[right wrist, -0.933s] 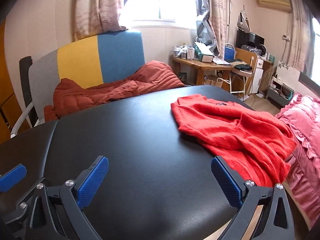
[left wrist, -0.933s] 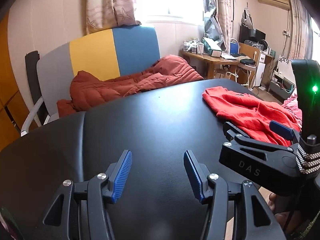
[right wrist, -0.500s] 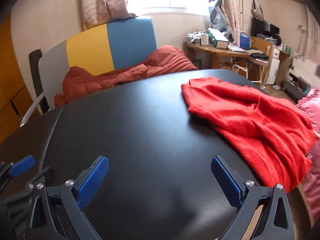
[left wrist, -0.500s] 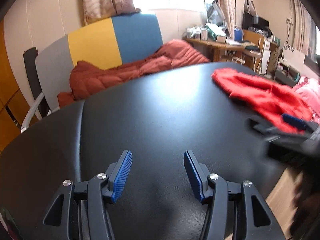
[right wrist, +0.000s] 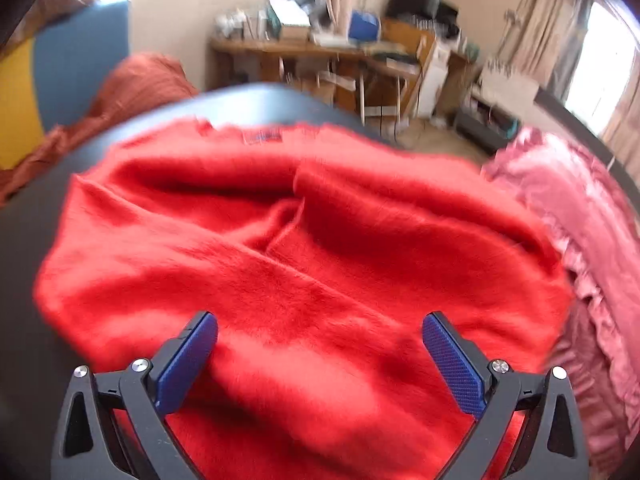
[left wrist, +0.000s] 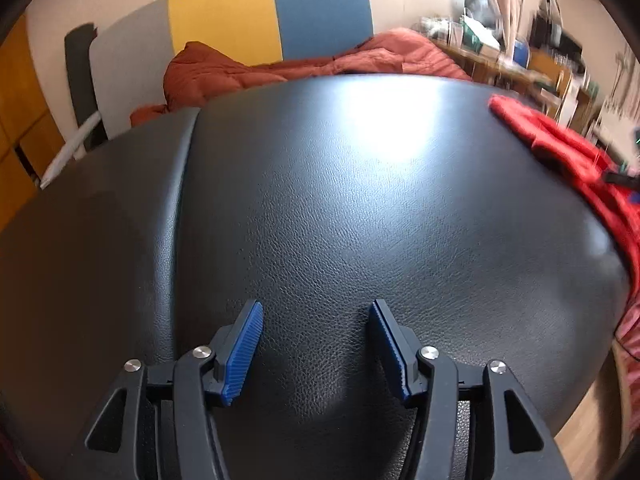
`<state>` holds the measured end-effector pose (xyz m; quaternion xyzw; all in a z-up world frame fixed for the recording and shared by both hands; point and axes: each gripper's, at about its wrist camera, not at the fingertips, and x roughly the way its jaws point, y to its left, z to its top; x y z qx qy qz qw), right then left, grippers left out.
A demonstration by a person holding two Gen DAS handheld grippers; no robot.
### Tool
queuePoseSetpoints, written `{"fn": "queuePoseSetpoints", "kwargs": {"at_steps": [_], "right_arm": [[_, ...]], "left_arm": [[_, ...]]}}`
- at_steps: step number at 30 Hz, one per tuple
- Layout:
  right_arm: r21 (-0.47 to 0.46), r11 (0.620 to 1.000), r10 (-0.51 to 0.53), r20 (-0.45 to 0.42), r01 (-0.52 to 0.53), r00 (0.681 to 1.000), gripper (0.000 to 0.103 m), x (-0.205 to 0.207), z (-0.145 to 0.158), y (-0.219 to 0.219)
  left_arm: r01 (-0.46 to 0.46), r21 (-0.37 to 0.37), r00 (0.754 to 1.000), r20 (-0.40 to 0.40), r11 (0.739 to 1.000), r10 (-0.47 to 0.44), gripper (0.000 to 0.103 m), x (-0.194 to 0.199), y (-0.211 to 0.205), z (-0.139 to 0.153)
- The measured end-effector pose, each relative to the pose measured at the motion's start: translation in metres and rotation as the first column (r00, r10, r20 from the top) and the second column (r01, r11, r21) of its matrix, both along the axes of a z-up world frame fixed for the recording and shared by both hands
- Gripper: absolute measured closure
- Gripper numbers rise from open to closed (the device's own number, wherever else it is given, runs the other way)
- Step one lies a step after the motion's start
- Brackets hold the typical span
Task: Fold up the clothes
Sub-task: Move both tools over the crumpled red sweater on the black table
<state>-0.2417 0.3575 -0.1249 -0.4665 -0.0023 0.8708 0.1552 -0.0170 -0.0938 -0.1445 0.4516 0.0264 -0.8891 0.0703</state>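
Reaching for the garment looks like the step in hand, nothing's been folded yet. The red sweater [right wrist: 304, 264] is lying rumpled at the right end of the black counter [left wrist: 320, 200], partly draped off its edge. The right gripper [right wrist: 320, 356] is held over it, fingers spread wide and empty. The left gripper [left wrist: 316, 340] is parked above bare counter, fingers released too. Next, an edge probably needs to be pinched and the sweater spread flat.

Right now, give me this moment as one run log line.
step: reach | right hand-held gripper: open over red sweater, unfolded | left hand-held gripper: open over bare black table
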Motion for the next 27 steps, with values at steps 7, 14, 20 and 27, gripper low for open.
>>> {"fn": "queuePoseSetpoints", "kwargs": {"at_steps": [7,14,20,27], "right_arm": [[-0.111,0.990,0.079,-0.047,-0.084,0.996,0.000,-0.015,-0.013,-0.049],[-0.142,0.961,0.230,-0.061,-0.236,0.971,0.000,-0.004,-0.018,-0.138],[-0.167,0.908,0.378,-0.072,-0.385,0.923,0.000,0.032,-0.020,-0.230],[-0.206,0.820,0.527,-0.089,-0.533,0.845,0.000,0.064,-0.025,-0.332]], "left_arm": [[-0.037,0.017,0.999,-0.014,0.999,0.038,0.031,0.011,-0.012,-0.003],[-0.085,0.094,0.996,0.023,0.992,0.083,0.020,0.020,-0.039,-0.004],[-0.158,0.093,0.987,0.003,0.983,0.159,0.028,0.052,-0.068,0.004],[-0.271,0.077,0.961,-0.023,0.959,0.274,0.028,0.094,-0.112,0.010]]}}
